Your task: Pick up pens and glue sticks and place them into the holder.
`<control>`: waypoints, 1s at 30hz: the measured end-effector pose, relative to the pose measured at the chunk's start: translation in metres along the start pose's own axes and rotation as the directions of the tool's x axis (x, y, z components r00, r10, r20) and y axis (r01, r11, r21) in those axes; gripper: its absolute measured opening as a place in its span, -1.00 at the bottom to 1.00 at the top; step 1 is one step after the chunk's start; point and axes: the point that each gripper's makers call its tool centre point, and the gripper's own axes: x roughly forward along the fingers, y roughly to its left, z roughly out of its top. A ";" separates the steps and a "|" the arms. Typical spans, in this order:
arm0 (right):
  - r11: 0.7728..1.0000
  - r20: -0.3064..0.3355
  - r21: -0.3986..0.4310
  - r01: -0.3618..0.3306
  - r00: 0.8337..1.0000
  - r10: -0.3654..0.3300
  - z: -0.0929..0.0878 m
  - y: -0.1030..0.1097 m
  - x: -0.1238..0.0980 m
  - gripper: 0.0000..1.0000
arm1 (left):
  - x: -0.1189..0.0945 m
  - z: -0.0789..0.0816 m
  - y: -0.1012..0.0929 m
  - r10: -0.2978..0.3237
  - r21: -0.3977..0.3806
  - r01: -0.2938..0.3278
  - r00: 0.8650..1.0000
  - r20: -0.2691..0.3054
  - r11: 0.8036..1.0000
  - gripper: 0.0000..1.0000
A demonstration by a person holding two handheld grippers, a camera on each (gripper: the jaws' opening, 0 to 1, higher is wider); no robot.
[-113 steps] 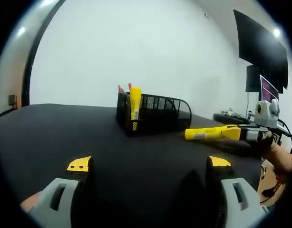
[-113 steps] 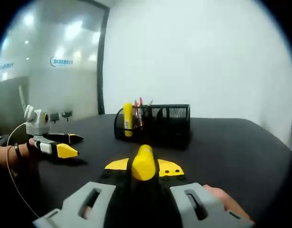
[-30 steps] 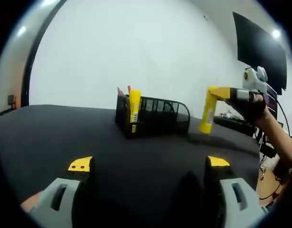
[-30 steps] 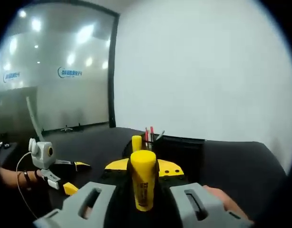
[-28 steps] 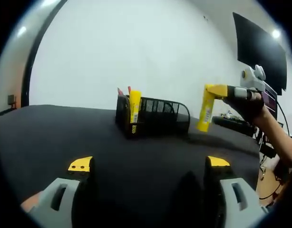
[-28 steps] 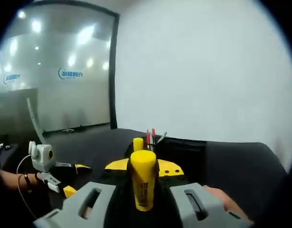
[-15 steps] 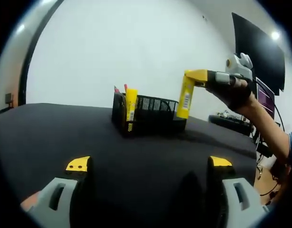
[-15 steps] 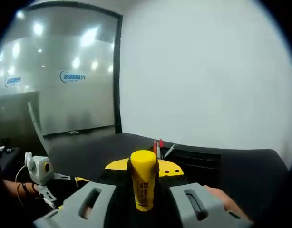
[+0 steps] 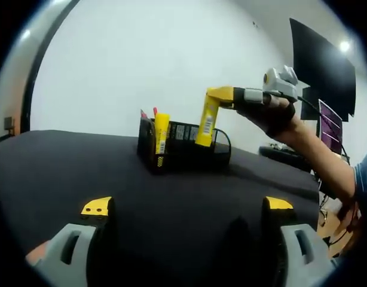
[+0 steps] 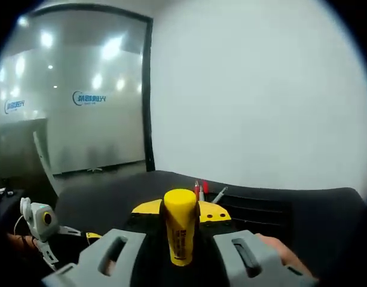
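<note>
My left gripper (image 9: 186, 209) rests low over the black matte worktop (image 9: 82, 167), fingers (image 9: 98, 207) spread wide and holding nothing. Ahead of those fingers stands the holder (image 9: 183, 146), a black wire-mesh box with a rounded end. Its near-left compartment already carries a yellow glue stick (image 9: 161, 130) standing upright and red pens (image 9: 154, 112) just behind it.

To the right, my right gripper (image 9: 222, 95) pinches a second glue stick (image 9: 205, 122) by its top end. This smooth yellow cylinder hangs nearly upright, its lower end over the holder's rim.

In the right gripper view, the glue stick's rounded cap (image 10: 180, 200) sits between my fingers (image 10: 146, 208).

To finish well, I should centre the stick over an open compartment, lower it straight, and release only once the mesh wall guides it.
</note>
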 end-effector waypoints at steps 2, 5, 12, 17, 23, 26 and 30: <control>1.000 0.001 0.001 0.000 1.000 0.000 -0.001 0.000 0.005 -0.65 | 0.000 -0.001 0.000 0.000 0.005 0.000 1.000 -0.002 1.000 0.92; 1.000 0.002 0.004 -0.004 1.000 0.004 -0.001 -0.002 0.012 -0.65 | -0.001 0.001 0.001 0.001 0.006 -0.001 1.000 0.006 1.000 0.92; 1.000 0.014 0.019 -0.020 1.000 0.019 -0.001 -0.002 0.025 -0.65 | 0.000 0.002 0.000 0.003 0.007 -0.003 1.000 0.012 1.000 0.92; 1.000 0.012 0.019 -0.025 1.000 0.025 -0.003 0.000 0.035 -0.65 | -0.001 0.003 0.000 0.003 0.005 -0.003 1.000 0.020 1.000 0.92; 1.000 0.000 0.008 -0.024 1.000 0.024 -0.014 -0.002 0.043 -0.65 | -0.002 0.003 -0.001 0.005 0.007 -0.005 1.000 0.023 1.000 0.92; 1.000 -0.004 0.005 -0.022 1.000 0.022 -0.020 -0.002 0.045 -0.65 | -0.001 0.003 -0.001 0.005 0.010 -0.005 1.000 0.021 1.000 0.92; 1.000 -0.011 -0.006 -0.015 1.000 0.015 -0.027 -0.004 0.047 -0.65 | -0.001 0.001 -0.001 0.007 0.018 -0.007 1.000 0.015 1.000 0.92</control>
